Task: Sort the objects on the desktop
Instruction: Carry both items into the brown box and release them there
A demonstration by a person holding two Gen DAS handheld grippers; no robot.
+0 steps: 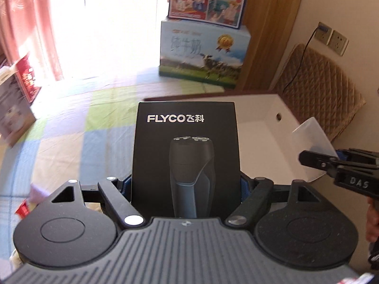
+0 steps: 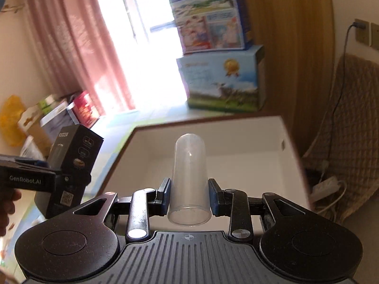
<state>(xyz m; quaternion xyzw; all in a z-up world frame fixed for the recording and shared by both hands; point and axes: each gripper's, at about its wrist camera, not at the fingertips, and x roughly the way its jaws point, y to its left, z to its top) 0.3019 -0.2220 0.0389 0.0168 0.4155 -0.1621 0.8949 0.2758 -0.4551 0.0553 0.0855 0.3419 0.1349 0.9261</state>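
My left gripper (image 1: 186, 184) is shut on a black FLYCO shaver box (image 1: 186, 149), held upright above the checked tablecloth, just left of the white bin (image 1: 260, 118). In the right wrist view the same shaver box (image 2: 71, 163) shows at the left, clamped by the left gripper (image 2: 59, 179). My right gripper (image 2: 189, 194) is shut on a clear plastic cup (image 2: 189, 177), held sideways over the white bin (image 2: 236, 151), its open mouth toward the camera. The left wrist view shows the cup (image 1: 312, 146) at the right in the right gripper (image 1: 315, 161), above the bin's right wall.
Two stacked milk cartons (image 1: 203, 54) stand on the table's far side by a wooden panel. Boxes (image 2: 56, 116) and a yellow bag (image 2: 11, 118) crowd the left edge. A quilted chair (image 1: 319, 90) and wall sockets (image 1: 331, 37) lie right of the bin. A person's hand (image 2: 7, 203) grips the left tool.
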